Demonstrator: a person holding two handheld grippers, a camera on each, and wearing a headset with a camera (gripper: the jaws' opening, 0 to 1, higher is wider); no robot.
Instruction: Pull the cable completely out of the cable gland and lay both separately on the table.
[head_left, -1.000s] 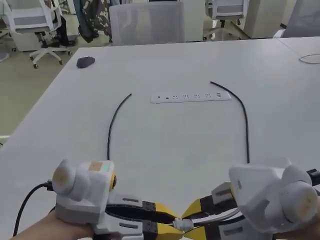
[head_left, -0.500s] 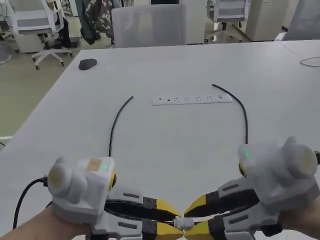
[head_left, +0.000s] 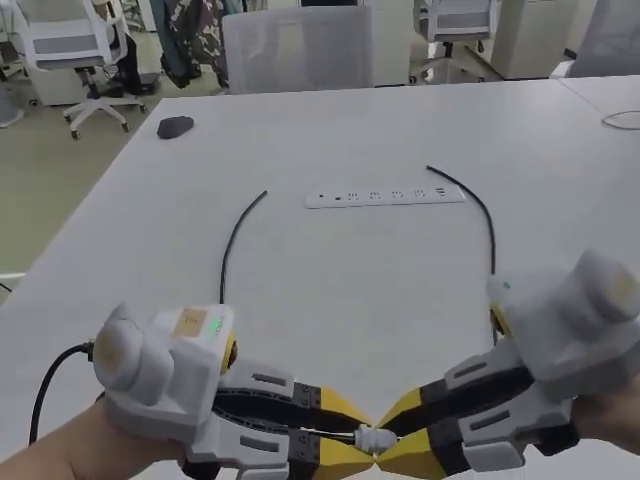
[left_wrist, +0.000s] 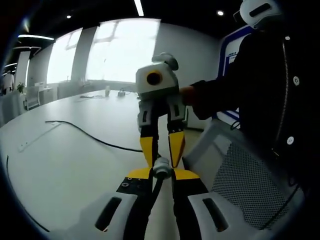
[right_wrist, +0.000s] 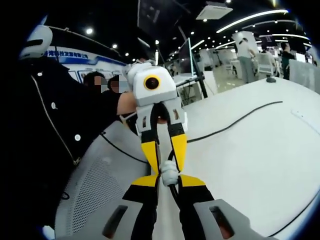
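A small white cable gland (head_left: 375, 438) hangs just above the near edge of the white table (head_left: 350, 290), where the yellow tips of both grippers meet. My left gripper (head_left: 355, 445) comes in from the left, shut on the thin black cable (left_wrist: 155, 189) running back between its jaws. My right gripper (head_left: 395, 450) reaches in from the right, shut on the gland (right_wrist: 170, 172). In the left gripper view the gland (left_wrist: 161, 167) sits at my own tips, with the right gripper (left_wrist: 161, 159) pressing onto it from above. Which jaw pads touch the gland is partly hidden.
A white power strip (head_left: 385, 196) lies mid-table, with a black cable (head_left: 232, 245) curving left of it and another (head_left: 488, 225) on its right. A dark mouse (head_left: 175, 127) rests far left. Office chairs (head_left: 295, 45) stand behind; a mesh chair (left_wrist: 240, 180) is close by.
The right gripper's body has lifted and swung outward to the right, while both sets of tips stayed together at the gland. The left gripper has barely moved.
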